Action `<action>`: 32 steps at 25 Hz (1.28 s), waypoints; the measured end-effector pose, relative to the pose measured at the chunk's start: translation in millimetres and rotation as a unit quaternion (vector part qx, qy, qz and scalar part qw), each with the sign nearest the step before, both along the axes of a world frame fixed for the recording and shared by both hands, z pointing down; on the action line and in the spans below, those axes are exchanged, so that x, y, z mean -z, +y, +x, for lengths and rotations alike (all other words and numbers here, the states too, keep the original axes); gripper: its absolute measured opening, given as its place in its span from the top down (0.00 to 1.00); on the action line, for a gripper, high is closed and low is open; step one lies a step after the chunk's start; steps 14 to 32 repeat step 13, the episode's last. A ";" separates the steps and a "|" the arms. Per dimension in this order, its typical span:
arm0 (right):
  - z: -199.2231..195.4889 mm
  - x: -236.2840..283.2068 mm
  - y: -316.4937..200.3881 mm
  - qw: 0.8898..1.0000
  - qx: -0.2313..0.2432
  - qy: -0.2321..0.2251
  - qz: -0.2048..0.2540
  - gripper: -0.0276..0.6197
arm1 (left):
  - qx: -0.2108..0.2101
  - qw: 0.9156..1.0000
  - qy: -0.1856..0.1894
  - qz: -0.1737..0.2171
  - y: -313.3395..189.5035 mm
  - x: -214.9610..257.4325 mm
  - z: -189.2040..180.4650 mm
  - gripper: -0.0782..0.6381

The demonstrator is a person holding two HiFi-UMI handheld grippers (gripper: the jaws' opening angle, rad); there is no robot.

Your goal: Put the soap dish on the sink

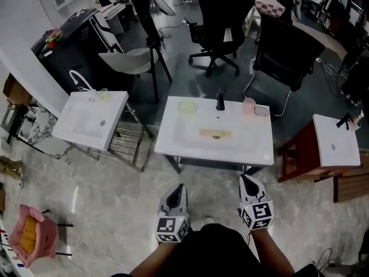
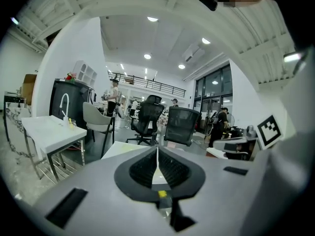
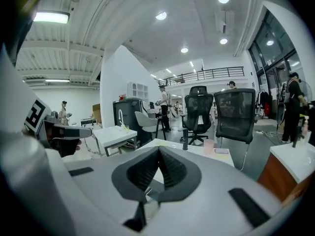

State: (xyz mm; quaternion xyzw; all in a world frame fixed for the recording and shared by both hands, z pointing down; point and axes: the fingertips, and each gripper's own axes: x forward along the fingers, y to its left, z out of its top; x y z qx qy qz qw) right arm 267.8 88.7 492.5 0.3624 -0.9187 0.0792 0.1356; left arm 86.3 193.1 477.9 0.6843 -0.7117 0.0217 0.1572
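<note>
The white sink [image 1: 253, 149] stands just ahead of me, with a black faucet [image 1: 220, 99] at its back rim. A pink cup [image 1: 248, 105] and a small flat pinkish dish [image 1: 262, 111] sit at its back right corner. A pale yellow pad [image 1: 188, 105] lies at the back left, and a tan wooden slab [image 1: 215, 134] lies in the basin. My left gripper [image 1: 179, 189] and right gripper [image 1: 246, 180] hang side by side short of the sink's front edge, both shut and empty. The right gripper view shows the faucet [image 3: 185, 143], the cup [image 3: 209, 146] and the dish [image 3: 221, 151] beyond my shut right gripper [image 3: 158, 152].
A second white sink [image 1: 92, 119] on a metal frame stands to the left, a third [image 1: 336, 140] on a brown cabinet to the right. Black office chairs [image 1: 222, 16] and a grey chair [image 1: 130, 59] stand behind. A pink bag [image 1: 34, 235] lies at lower left.
</note>
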 end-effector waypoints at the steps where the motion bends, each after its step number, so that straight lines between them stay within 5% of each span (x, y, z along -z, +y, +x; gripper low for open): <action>1: -0.9 -1.7 3.5 1.000 0.005 0.001 -0.002 0.96 | 0.006 1.000 0.001 0.001 4.4 0.0 -1.3 0.87; 13: -22.3 -15.4 33.4 0.999 0.048 0.014 -0.008 0.96 | 0.048 0.999 0.004 0.005 37.2 -3.0 -18.6 0.87; 32: -22.3 -15.4 33.4 0.999 0.048 0.014 -0.008 0.96 | 0.048 0.999 0.004 0.005 37.2 -3.0 -18.6 0.87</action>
